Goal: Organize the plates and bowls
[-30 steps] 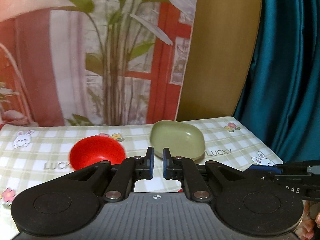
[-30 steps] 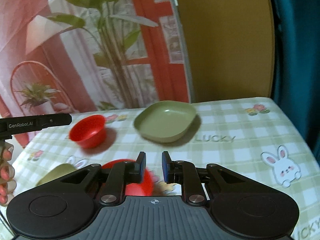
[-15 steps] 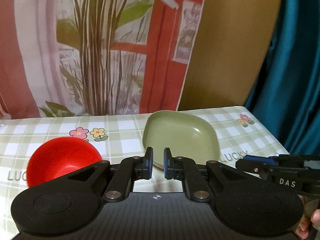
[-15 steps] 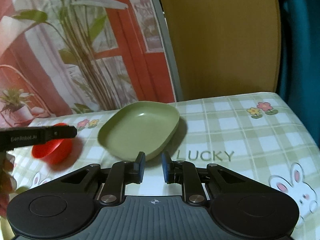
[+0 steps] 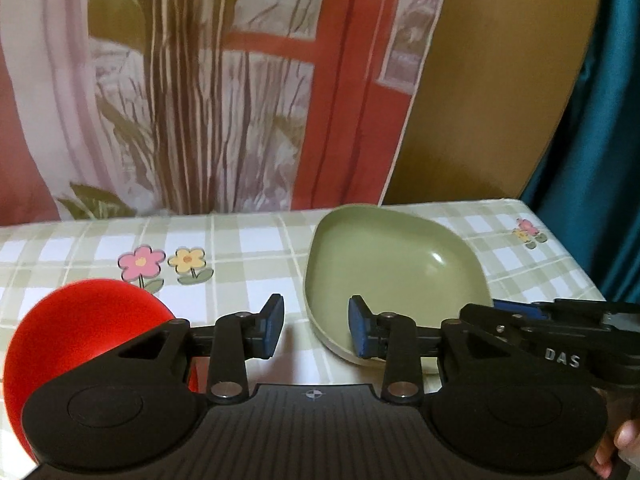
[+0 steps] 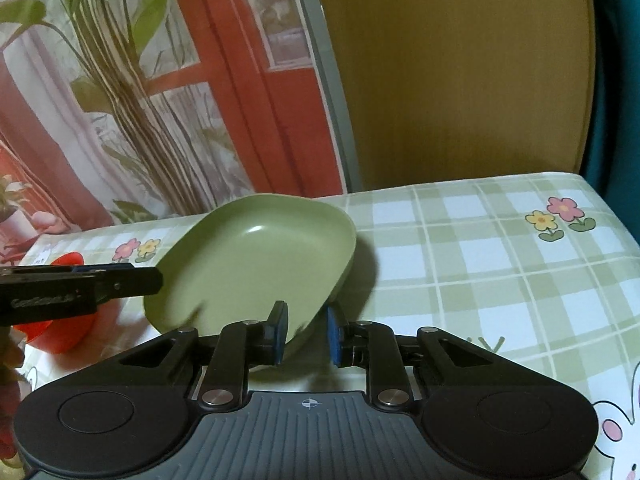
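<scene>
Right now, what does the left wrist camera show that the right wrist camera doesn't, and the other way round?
Only the left wrist view shows the left gripper from behind, its jaws open astride the near-left rim of the green plate, and the red bowl's full dome close up.

Only the right wrist view shows the right gripper's open jaws straddling the plate's near-right rim, and the tablecloth's bare right side.

Both show the plate, the bowl, the checked tablecloth, and the other gripper reaching in from the side.

Dim, warm indoor light; fisheye bending at edges, slight motion blur.
</scene>
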Demonstrator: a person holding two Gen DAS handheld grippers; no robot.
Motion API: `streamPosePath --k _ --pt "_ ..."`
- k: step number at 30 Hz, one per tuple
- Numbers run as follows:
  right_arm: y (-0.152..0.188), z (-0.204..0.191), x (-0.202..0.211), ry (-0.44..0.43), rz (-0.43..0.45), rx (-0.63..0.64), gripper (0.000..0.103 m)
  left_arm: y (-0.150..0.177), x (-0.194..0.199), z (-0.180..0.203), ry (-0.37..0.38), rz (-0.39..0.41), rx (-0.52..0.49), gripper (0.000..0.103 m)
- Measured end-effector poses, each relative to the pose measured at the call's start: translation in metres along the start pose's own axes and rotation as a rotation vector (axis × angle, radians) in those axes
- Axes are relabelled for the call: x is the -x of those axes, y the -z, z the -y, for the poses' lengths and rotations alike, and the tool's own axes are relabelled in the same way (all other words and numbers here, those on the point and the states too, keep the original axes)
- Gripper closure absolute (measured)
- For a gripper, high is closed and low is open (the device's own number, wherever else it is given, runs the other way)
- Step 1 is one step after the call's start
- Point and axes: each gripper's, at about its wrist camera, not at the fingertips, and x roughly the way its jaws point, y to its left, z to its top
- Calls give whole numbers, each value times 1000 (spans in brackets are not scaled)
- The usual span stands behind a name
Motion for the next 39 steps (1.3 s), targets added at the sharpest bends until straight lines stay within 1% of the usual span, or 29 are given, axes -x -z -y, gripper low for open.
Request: streamPosePath --k 1,3,5,8,11,14,18,23,33,39 --pt "0 0 0 0 0 0 83 0 -3 -1 3 -15 11 66" --pt "0 0 0 -1 -2 0 84 -1 -8 -3 9 -39 22 73" --pt "0 1 2 -7 -4 -1 85 -1 -10 -2 20 -56 21 83" --pt "1 0 4 -4 -7 -2 86 -1 -10 0 13 -66 11 84" --pt "3 -1 9 -8 -9 -18 86 -1 -9 -2 18 -77 29 86" --pt "4 -4 18 -14 0 -30 86 0 0 0 12 -71 26 86" --pt "4 -11 36 -17 26 -36 86 -1 26 7 6 -38 -4 86" --pt "7 -31 64 -42 54 -27 86 5 64 6 4 -7 12 86" --pt "23 -85 110 -114 74 15 86 31 142 -5 -57 53 -2 86" --pt "35 -117 133 -170 70 47 85 48 180 -25 -76 74 53 86"
